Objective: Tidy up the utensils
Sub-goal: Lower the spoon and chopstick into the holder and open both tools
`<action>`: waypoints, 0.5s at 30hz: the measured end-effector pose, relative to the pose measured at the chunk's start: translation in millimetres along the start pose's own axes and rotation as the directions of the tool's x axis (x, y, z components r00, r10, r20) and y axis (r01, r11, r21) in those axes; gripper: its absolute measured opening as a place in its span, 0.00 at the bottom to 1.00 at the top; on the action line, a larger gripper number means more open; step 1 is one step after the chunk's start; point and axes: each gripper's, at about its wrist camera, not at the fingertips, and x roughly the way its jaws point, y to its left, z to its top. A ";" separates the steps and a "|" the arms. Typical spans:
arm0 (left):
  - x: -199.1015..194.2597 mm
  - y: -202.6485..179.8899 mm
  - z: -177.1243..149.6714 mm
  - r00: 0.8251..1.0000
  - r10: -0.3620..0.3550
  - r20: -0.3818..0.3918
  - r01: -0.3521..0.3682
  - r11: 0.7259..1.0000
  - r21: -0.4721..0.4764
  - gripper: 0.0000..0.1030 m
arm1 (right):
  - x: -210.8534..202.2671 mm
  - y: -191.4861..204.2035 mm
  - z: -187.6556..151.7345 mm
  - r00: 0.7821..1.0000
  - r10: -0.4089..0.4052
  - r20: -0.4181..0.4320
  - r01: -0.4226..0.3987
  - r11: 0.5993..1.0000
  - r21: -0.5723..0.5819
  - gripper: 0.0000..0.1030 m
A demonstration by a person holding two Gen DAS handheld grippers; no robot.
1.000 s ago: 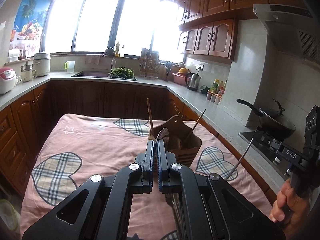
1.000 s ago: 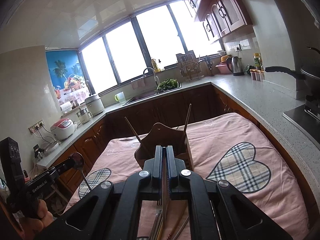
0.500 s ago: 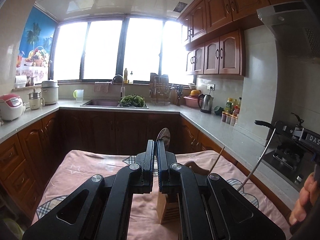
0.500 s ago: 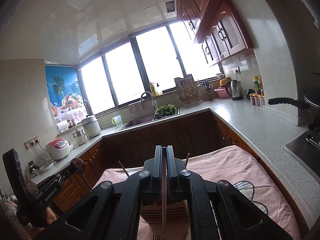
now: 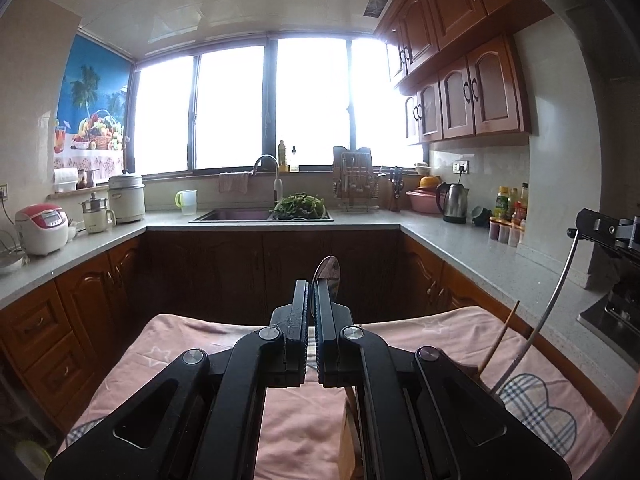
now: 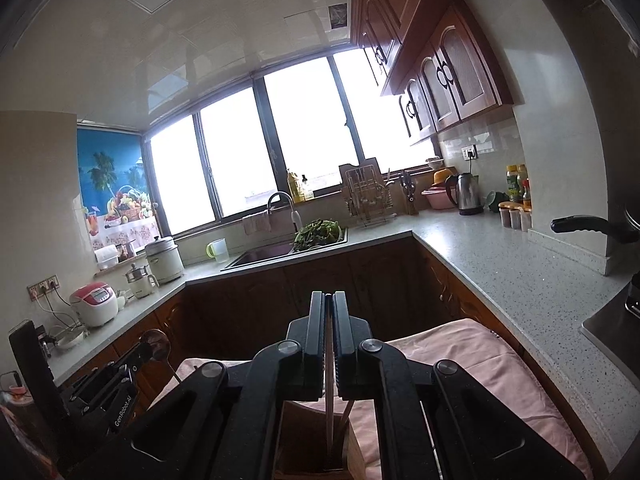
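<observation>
Left wrist view: your left gripper (image 5: 311,292) pinches spoon (image 5: 329,276), bowl up at 12 o'clock. Right gripper (image 6: 329,304) clamps thin metal utensil (image 6: 329,408), held vertical, tip inside wooden holder (image 6: 320,446) at 6 o'clock, likely for clean drop. Holder stands on pink cloth (image 6: 460,352).

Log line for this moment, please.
left gripper: shut on spoon | right gripper: shut on metal utensil, over wooden holder
</observation>
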 end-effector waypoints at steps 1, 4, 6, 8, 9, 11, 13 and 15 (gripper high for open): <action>3.3 -2.2 -5.4 1.000 0.003 -0.008 -0.003 1.000 0.009 0.02 | 4.5 -0.5 -4.7 1.000 -0.003 -0.010 0.003 1.000 -0.002 0.03; 11.6 -9.8 -20.2 0.999 0.009 -0.033 -0.008 1.000 0.030 0.02 | 14.8 -5.6 -20.4 0.999 -0.006 -0.040 0.007 1.000 0.013 0.03; 17.8 -13.9 -27.2 0.998 0.005 -0.056 -0.003 0.999 0.033 0.02 | 21.3 -10.9 -28.9 0.998 -0.007 -0.058 0.009 1.000 0.025 0.03; 22.8 -18.0 -32.8 0.997 -0.001 -0.075 0.003 1.000 0.028 0.02 | 26.4 -13.9 -36.6 0.997 -0.010 -0.077 0.013 0.999 0.033 0.03; 24.5 -19.6 -36.0 0.996 -0.002 -0.085 0.005 1.000 0.028 0.02 | 28.5 -15.2 -39.6 0.996 -0.011 -0.084 0.014 0.999 0.037 0.03; 29.0 -22.9 -41.2 0.994 -0.006 -0.105 0.008 1.000 0.026 0.02 | 32.6 -17.1 -45.5 0.995 -0.015 -0.099 0.019 0.999 0.040 0.03; 33.1 -26.1 -47.1 0.992 -0.009 -0.128 0.013 1.000 0.028 0.02 | 38.6 -17.3 -51.8 0.992 -0.013 -0.122 0.019 0.999 0.043 0.03; 37.3 -28.6 -52.7 0.988 -0.014 -0.154 0.019 0.999 0.029 0.02 | 42.0 -17.7 -56.3 0.992 -0.021 -0.127 0.026 0.999 0.039 0.03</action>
